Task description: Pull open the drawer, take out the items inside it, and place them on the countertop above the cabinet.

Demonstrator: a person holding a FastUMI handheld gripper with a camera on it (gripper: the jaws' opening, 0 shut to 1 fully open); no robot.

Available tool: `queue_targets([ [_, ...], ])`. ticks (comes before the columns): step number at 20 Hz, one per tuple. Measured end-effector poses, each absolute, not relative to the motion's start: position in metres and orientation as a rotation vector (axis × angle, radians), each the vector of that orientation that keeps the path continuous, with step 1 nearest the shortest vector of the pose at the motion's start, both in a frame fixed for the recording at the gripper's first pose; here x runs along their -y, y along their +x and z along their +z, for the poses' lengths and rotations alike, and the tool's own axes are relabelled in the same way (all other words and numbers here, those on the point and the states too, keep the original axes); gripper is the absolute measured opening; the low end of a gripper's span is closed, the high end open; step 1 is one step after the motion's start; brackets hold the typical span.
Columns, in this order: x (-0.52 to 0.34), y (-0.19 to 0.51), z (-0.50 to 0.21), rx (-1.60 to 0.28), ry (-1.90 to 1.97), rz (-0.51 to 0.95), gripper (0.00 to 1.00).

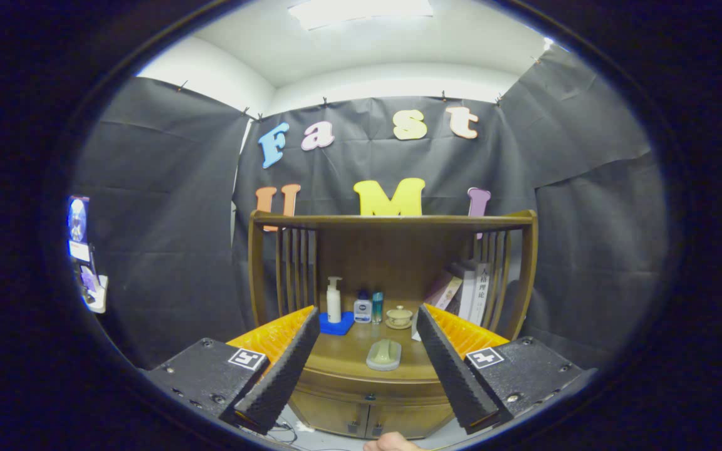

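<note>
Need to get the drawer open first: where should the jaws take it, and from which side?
Grip the small dark knob at the middle of the drawer front, coming straight in from the front. The open gripper is still well back from the cabinet, holding nothing.

We see a booth hung with black cloth walls [167, 238] pinned below a white upper wall [392, 81], under a white ceiling with a bright light panel [361, 11]. Against the back cloth stands a brown wooden cabinet [392, 250] with slatted sides and a top rail. We note pale floor [329, 441] beneath it.
</note>
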State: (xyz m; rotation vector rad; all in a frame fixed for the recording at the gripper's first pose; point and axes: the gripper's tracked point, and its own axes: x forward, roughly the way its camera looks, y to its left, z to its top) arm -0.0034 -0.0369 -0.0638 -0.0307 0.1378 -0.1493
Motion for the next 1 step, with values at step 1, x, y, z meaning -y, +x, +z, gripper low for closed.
queue_targets([
  [1,0.0405,-0.0088,-0.0573,-0.136,-0.029,-0.162,1.0],
])
